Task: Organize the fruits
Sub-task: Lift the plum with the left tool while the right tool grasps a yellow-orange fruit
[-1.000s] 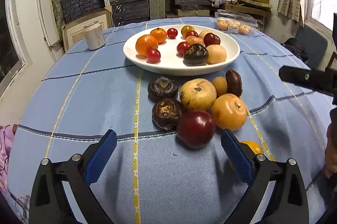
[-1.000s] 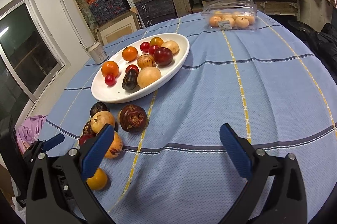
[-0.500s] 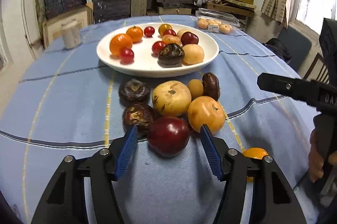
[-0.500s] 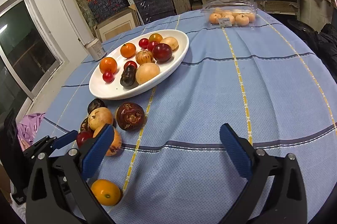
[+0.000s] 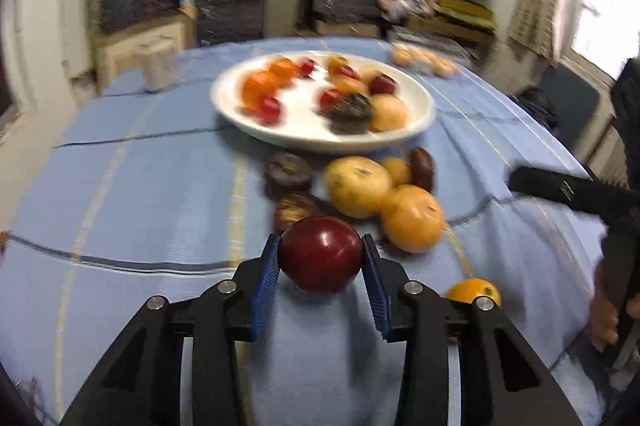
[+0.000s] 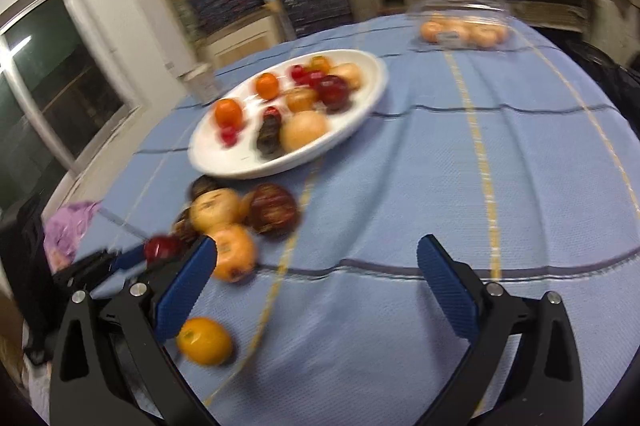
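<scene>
Two black handheld grippers with blue ribbed pads

The left gripper (image 5: 322,258) and right gripper (image 6: 316,262) share angular black plastic arms with triangular cut-outs, silver round screws near the pads, and blue textured finger pads (image 6: 448,290).

Dark red fruit (image 5: 321,253) between blue-padded black gripper (image 5: 322,264) over a pale blue cloth.
The bench (image 5: 140,185) cloth is light blue, crossed by dark navy and yellow stripes; a white plate (image 5: 416,129) carries orange, red, tan and near-black fruit, with yellow, orange and dark brown pieces (image 5: 358,185) loose beside it.
</scene>
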Available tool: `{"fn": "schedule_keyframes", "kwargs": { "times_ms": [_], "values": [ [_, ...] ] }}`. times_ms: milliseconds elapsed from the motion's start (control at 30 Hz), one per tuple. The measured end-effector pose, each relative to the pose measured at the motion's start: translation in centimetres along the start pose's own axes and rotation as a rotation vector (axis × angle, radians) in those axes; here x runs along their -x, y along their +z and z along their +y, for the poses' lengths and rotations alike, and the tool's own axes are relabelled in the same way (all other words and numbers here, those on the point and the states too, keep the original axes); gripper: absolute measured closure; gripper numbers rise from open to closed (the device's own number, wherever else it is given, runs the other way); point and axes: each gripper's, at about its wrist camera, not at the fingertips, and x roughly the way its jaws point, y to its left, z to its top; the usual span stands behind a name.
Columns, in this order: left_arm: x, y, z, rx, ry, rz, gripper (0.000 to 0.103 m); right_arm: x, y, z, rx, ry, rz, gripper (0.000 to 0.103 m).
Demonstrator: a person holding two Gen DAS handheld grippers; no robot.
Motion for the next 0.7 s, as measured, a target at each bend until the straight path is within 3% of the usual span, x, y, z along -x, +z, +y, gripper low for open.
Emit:
{"fn": "schedule_keyframes", "kwargs": {
  "times_ms": [133,267,633,667,700],
  "values": [
    [0.9,0.3,2.2,0.082,0.060,-0.031,0.062,-0.5,-1.6,4.1,0.200,0.031,0.036,0.005],
    [0.9,0.4,2.9,0.111,0.053,-0.017,0.062,-1.6,-3.8,7.3,0.368,-0.004,0.080,0.005],
    [0.8,0.3,2.4,0.079,0.048,-0.015,0.062,-2.2,-4.9,8.4,0.421,-0.018,0.095,0.006],
    [0.8,0.3,2.4,0.077,0.048,-0.013,0.062,-2.2,-5.0,8.4,0.425,-0.016,0.095,0.011],
    [0.8,0.3,2.3,0.076,0.048,-0.011,0.062,-2.2,-5.0,8.6,0.429,-0.015,0.097,0.028]
  ]
}}
